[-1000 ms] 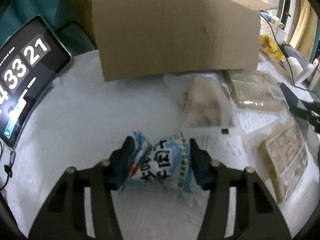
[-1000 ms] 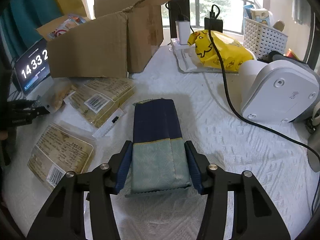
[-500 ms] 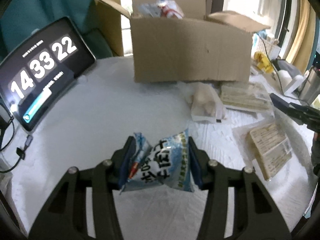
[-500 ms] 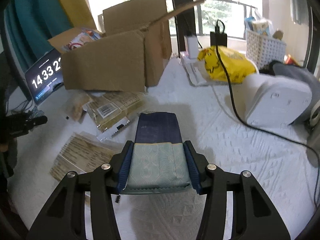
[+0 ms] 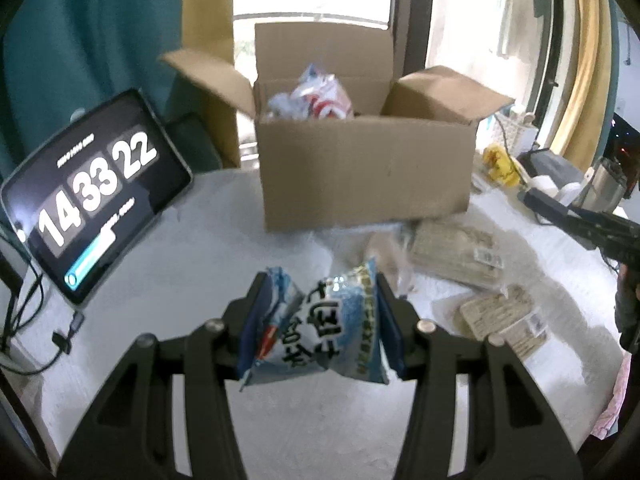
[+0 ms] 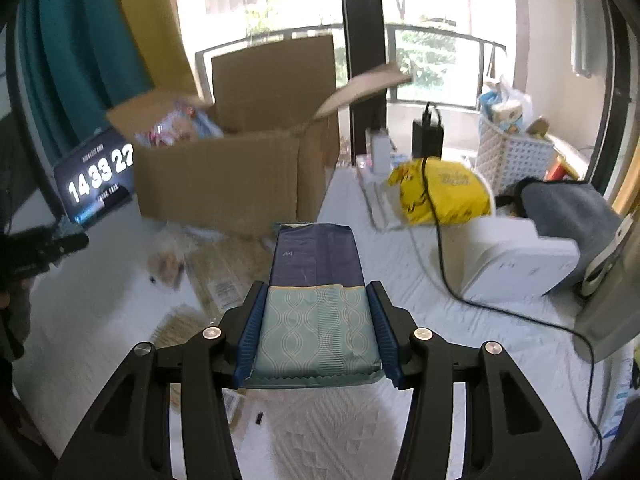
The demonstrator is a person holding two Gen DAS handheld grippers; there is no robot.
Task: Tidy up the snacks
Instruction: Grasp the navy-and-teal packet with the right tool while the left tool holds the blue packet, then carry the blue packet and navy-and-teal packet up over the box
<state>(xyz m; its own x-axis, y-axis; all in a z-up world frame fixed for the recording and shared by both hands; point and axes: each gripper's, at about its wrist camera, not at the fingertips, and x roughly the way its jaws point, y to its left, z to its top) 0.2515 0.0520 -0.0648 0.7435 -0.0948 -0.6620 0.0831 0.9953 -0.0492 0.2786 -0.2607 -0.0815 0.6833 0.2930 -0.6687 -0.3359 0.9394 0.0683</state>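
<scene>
A white textured counter (image 5: 168, 264) is lying in front of a bright window, with an open cardboard box (image 5: 364, 168) standing at its far side, flaps spread and snack packets showing inside. The left gripper (image 5: 318, 320) is holding a crumpled blue snack bag (image 5: 320, 332) with its jaws clamped on it, raised over bare counter on the near side of the box, while flat packets (image 5: 456, 256) are lying just right of that gap. The right gripper (image 6: 318, 328) is gripping a navy-and-teal packet (image 6: 318, 300) between its jaws, pointing at the box's near right corner.
</scene>
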